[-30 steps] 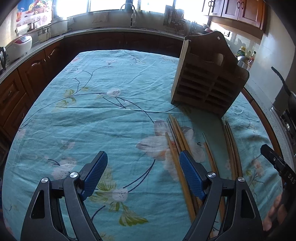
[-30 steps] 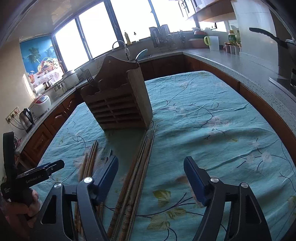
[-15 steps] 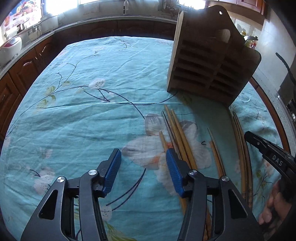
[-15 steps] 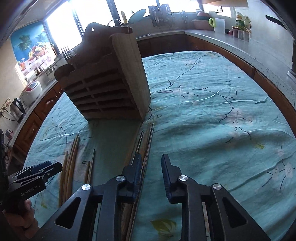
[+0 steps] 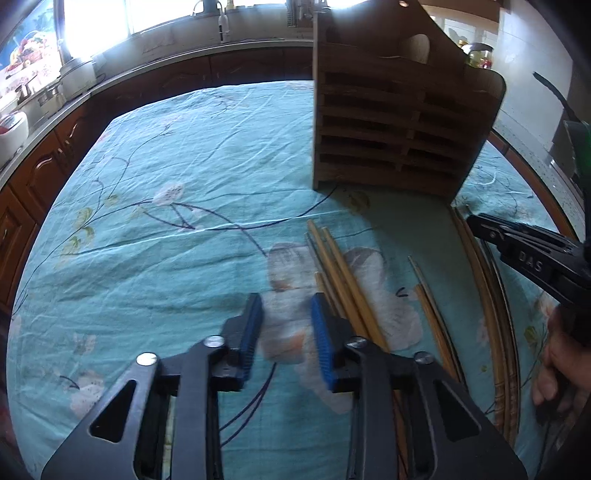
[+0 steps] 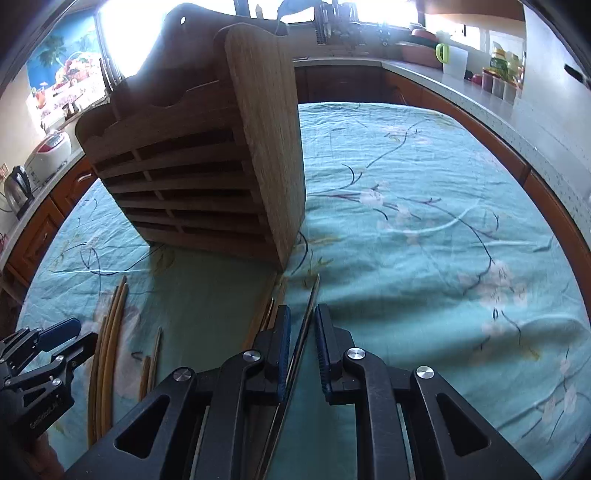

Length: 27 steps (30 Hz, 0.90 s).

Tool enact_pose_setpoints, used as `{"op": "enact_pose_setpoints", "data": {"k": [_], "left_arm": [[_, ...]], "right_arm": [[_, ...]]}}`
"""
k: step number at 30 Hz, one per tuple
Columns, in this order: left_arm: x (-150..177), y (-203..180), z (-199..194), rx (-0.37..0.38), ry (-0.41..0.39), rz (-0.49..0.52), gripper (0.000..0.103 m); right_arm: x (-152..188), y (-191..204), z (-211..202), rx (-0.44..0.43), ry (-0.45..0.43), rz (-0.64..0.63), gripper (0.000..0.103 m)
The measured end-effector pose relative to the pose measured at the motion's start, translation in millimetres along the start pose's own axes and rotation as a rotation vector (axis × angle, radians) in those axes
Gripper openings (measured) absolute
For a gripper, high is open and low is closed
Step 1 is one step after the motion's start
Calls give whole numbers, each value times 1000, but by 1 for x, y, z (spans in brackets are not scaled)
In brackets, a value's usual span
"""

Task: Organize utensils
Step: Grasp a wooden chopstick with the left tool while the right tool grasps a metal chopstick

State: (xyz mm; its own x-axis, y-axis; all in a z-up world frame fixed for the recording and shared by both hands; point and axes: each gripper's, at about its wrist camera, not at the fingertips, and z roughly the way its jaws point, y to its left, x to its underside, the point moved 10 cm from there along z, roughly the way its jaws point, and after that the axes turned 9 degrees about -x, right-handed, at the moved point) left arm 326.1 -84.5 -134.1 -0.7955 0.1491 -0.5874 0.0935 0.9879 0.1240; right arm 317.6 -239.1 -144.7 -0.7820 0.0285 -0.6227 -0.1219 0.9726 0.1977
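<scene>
A slatted wooden utensil holder (image 5: 399, 122) stands on the teal floral tablecloth (image 5: 184, 184); it also shows in the right wrist view (image 6: 207, 173). Several wooden chopsticks (image 5: 343, 280) lie in front of it, just right of my left gripper (image 5: 286, 328), which is partly open and holds nothing, low over the cloth. My right gripper (image 6: 301, 350) is nearly shut, its pads either side of a dark chopstick pair (image 6: 308, 310) without clear contact. More chopsticks (image 6: 110, 332) lie at left in that view.
A kitchen counter with cabinets runs around the table, holding a rice cooker (image 6: 51, 147), a kettle (image 6: 16, 184), a mug (image 6: 452, 59) and jars. A sink tap (image 5: 221, 26) is at the back. My right gripper shows in the left view (image 5: 532, 254).
Both grippers have moved forward and lower toward the holder. Both jaws have narrowed; the right gripper now straddles one dark chopstick pair.
</scene>
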Motion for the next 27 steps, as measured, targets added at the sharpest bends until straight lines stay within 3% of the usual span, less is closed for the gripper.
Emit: {"op": "enact_pose_setpoints", "data": {"k": [2,4,7,9,15,18,22,24,27], "left_arm": [[0,-7,-1,18,-1,18,2],[0,-6,-2,38,8,6,2],[1,2,-5,170,62,-107,2],[-2,9,-12,213,57,-160,2],[-3,-16,-9,218,67,-89,6],[-2,-20,-9,90,26,4,7],[13,3,-11,28,16,48,13],[19,21,-15,28,26,18,13],[25,44,-20,101,51,-92,13]], "right_arm": [[0,1,0,8,-2,-5,12],[1,0,0,-12,-6,15,7],[3,-4,-4,-45,-7,53,6],[5,-5,-9,-67,-12,83,5],[11,-5,-27,-94,-46,119,4],[14,-2,-38,-121,-63,136,4],[15,2,-55,-142,-92,134,4],[16,5,-63,-153,-105,130,4],[17,11,-74,-172,-125,121,4]]}}
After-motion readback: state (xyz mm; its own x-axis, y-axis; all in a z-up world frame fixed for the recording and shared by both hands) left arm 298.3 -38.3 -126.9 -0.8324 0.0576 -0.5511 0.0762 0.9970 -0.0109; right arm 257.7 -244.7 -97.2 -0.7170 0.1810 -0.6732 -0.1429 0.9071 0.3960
